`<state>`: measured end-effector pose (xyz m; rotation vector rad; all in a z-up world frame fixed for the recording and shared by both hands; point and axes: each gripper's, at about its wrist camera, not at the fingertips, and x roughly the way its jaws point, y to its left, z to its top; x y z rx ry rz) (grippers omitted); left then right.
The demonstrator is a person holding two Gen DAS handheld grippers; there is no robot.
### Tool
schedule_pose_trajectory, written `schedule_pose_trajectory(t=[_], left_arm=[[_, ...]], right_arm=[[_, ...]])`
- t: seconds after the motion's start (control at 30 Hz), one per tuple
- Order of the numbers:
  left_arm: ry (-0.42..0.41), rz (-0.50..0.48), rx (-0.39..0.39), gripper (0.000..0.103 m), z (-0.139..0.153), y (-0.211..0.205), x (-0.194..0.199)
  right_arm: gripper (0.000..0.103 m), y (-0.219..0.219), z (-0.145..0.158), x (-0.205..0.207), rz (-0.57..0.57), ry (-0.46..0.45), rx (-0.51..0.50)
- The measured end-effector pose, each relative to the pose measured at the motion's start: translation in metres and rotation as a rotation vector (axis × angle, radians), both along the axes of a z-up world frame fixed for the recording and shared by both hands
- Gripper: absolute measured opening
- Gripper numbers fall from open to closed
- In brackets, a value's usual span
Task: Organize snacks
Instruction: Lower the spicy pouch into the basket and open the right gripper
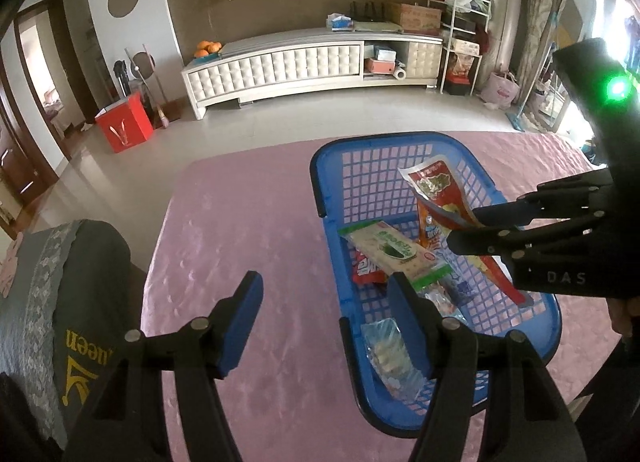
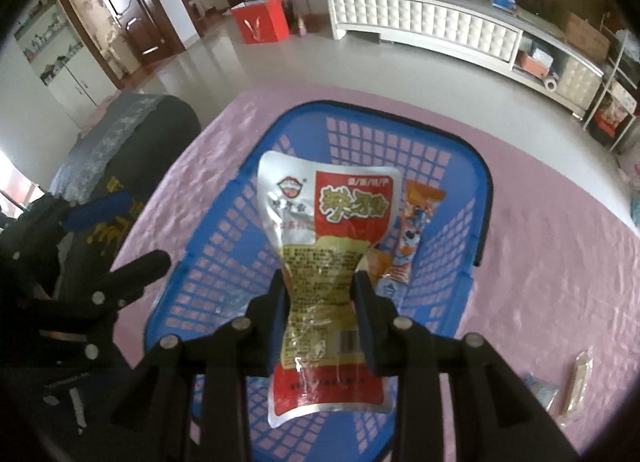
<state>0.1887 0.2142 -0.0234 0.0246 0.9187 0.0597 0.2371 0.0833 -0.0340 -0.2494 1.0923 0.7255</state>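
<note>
A blue plastic basket [image 1: 320,170] stands on the pink tablecloth and holds several snack packets, among them a green and white cracker pack [image 1: 394,250]. My right gripper [image 2: 320,282] is shut on a red and silver snack pouch [image 2: 320,222] and holds it above the basket [image 2: 192,254]; the same gripper [image 1: 460,230] and pouch [image 1: 438,190] show in the left wrist view. My left gripper [image 1: 324,294] is open and empty, low over the cloth at the basket's near left rim. An orange stick packet [image 2: 412,230] lies in the basket.
Two small snack packets [image 2: 576,386] lie on the cloth at the right. A dark cushioned chair [image 1: 60,302] stands at the table's left. A white TV cabinet [image 1: 280,66] and a red box [image 1: 124,126] are across the floor.
</note>
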Motion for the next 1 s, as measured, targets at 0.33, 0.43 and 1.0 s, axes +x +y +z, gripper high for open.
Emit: schedule_pose_trajectory(t=[0.33, 0.43, 1.0], left_arm=[[0.004, -0.01, 0.006, 0.068, -0.006, -0.01, 0.008], [0.007, -0.007, 0.01, 0.068, -0.007, -0.011, 0.007], [-0.033, -0.039, 0.044, 0.074, 0.021, -0.048, -0.003]], right_arm=[[0.06, 0.002, -0.006, -0.005, 0.001, -0.035, -0.072], [0.076, 0.004, -0.01, -0.005, -0.02, -0.079, -0.142], [0.082, -0.054, 0.041, -0.031, -0.066, -0.144, -0.061]])
